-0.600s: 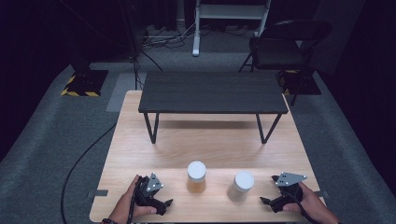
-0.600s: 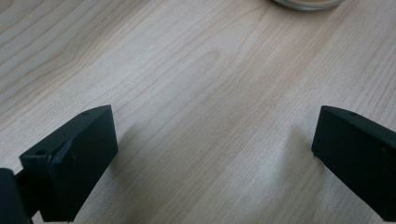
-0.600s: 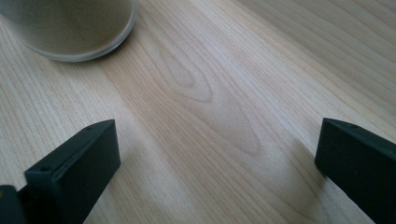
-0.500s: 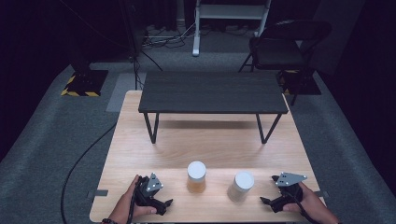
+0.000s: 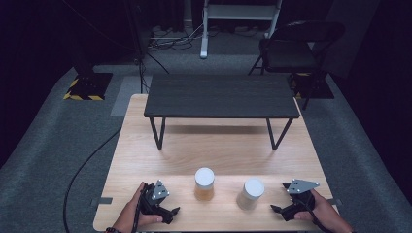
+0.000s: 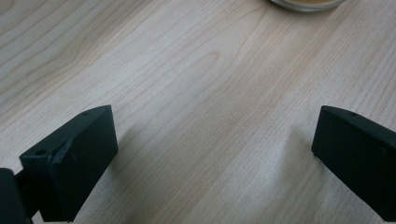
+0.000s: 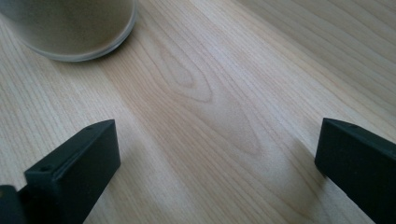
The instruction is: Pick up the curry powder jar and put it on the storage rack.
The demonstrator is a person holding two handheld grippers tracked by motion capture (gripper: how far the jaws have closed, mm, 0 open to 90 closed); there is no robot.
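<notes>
- High view: left gripper (image 5: 167, 211) lay low on the wooden table (image 5: 218, 150) at lower left, hand around it; right gripper (image 5: 281, 211) at lower right. Between them stood two white-lidded jars: amber jar (image 5: 204, 184) at lower centre, pale jar (image 5: 251, 193) just right of it. Black bench (image 5: 221, 96) sat across the frame's middle.
- Left gripper view: jaws stood wide apart over bare wood; amber jar's base (image 6: 306, 3) at top edge, right of centre.
- Right gripper view: jaws wide apart; pale jar's base (image 7: 70, 25) at upper left.
</notes>
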